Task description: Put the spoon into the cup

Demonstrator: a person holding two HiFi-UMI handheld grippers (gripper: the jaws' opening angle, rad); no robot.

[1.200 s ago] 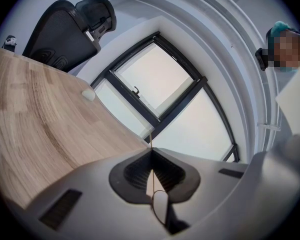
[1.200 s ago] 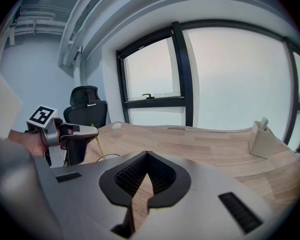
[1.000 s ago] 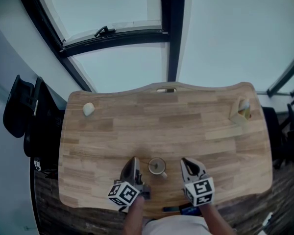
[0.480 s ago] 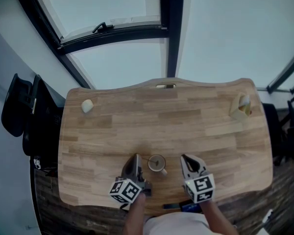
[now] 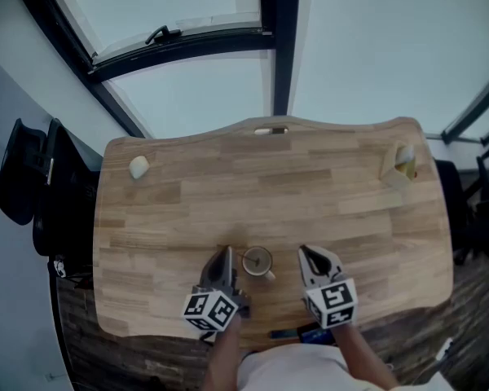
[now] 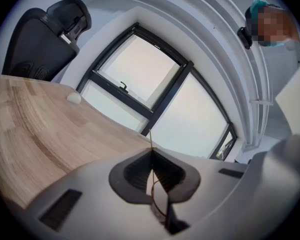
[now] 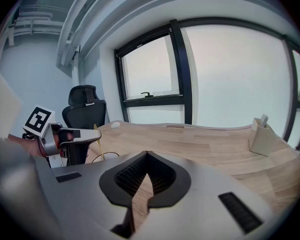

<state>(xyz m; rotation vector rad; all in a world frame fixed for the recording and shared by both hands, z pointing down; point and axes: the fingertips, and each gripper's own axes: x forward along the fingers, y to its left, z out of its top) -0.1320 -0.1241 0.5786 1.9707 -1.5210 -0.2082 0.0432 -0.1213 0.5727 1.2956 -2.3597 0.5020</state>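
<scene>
Near edge of the worktop (image 5: 269,202), about centre: both grippers sit low over the wood, side by side, with the cup (image 5: 257,261) between them. Left gripper (image 5: 225,255) is just left of the cup, its jaws clenched. The left gripper view shows the pads meeting at the tip, with the thin gold handle of the spoon (image 6: 151,141) pinched in the seam and sticking up past it. From the right gripper view the handle leans from the left gripper's tip down toward the curved cup rim, so the lower end looks to be inside the cup. The bowl of the spoon itself cannot be made out. Right gripper (image 5: 306,255) is just right of the cup and not touching it. Its jaws are closed tip to tip with nothing in them, only bare wood showing through the slit behind the tips. The middle of the worktop is open wood grain. Far left corner: a small pale rounded lump (image 5: 138,167), too small to identify. Far right corner: a beige upright holder (image 5: 399,167) with something pale standing in it. Far edge, centre: a short slot (image 5: 269,130). Beyond the left edge stands a black office chair (image 5: 24,177). Past the far edge are large windows with a dark frame (image 5: 279,47) and a handle (image 5: 159,33) on the left pane.
</scene>
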